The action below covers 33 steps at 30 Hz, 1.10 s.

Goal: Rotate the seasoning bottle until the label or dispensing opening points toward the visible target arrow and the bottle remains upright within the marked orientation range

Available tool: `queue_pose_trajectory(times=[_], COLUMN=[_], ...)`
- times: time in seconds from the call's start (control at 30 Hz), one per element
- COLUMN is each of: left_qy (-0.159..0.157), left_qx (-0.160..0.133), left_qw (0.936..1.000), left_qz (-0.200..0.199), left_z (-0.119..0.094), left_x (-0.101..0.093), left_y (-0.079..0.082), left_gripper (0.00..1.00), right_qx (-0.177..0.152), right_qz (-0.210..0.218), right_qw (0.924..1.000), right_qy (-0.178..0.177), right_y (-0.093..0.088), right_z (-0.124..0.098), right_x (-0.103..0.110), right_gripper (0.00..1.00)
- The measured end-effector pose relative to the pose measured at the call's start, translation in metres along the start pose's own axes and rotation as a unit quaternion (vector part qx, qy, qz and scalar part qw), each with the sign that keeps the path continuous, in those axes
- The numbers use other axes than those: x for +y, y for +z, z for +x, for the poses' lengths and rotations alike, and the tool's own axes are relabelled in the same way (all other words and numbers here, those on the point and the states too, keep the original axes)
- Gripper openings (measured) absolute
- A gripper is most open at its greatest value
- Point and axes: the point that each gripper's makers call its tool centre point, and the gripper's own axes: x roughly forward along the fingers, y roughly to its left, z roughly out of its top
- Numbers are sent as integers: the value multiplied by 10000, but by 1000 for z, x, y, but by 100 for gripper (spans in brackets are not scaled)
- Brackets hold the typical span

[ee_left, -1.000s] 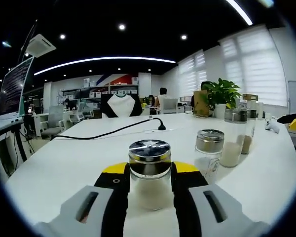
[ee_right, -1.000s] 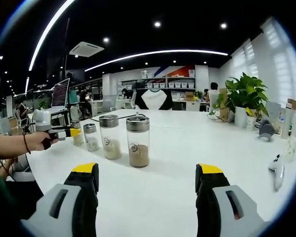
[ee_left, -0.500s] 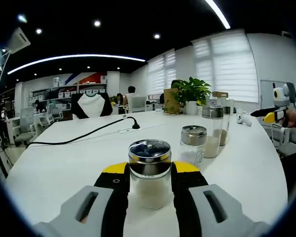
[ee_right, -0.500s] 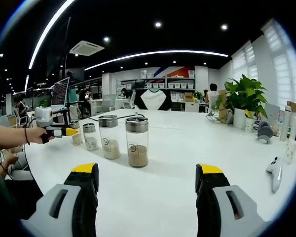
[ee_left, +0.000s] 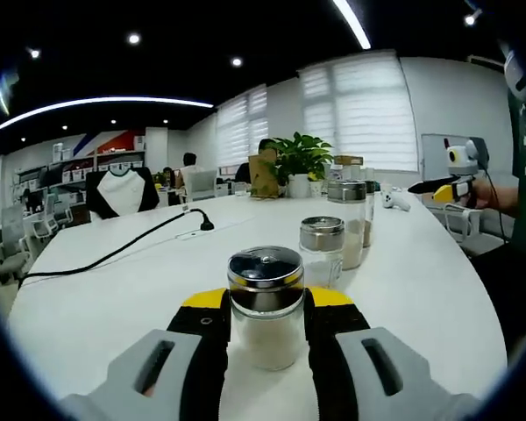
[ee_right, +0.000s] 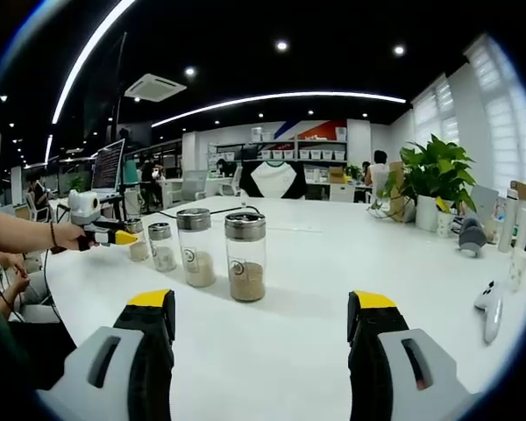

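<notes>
Left tool (ee_left: pixel 265 320) clamps upright seasoning bottle (ee_left: pixel 265 303) on table (ee_left: pixel 421 281)

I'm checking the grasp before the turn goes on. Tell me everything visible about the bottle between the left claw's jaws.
The seasoning bottle is a clear glass jar with a shiny metal shaker lid and white granules inside. It stands upright on the white table, clamped at both sides between the black, yellow-tipped jaws of the left claw. No label shows on its near face. In the right gripper view it stands at the far end of a row of jars.

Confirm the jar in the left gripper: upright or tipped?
Upright. The jar stands on the table, metal lid level on top, clamped between the left gripper's jaws.
</notes>
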Motion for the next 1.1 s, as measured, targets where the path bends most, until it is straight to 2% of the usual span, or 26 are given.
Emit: queue_pose_trajectory(times=[0.27,0.43,0.53,0.7,0.97,1.1], left_qy=[-412,-454,-435,-189,714,1120], left_qx=[68,41,-44,-23,-180,-54], left_qw=[9991,9989,9990,9997,9973,9937], left_qz=[72,80,81,132,-9,52], left_z=[-1,-2,-5,-12,-25,-26], left_x=[-3,-5,-9,-13,-7,-10], left_y=[0,0,1,-1,5,-2], left_gripper=[35,35,45,51,57,61], right_qx=[43,52,57,71,83,81], right_qz=[-4,5,0,5,12,23], right_qw=[10000,10000,10000,10000,9999,9999], right_qy=[-14,-66,-74,-69,-69,-71], right_y=[-3,-4,-4,-5,-6,-6], right_z=[-3,-5,-5,-5,-4,-4], right_x=[-1,-5,-6,-6,-6,-6], right_gripper=[82,82,82,82,82,82])
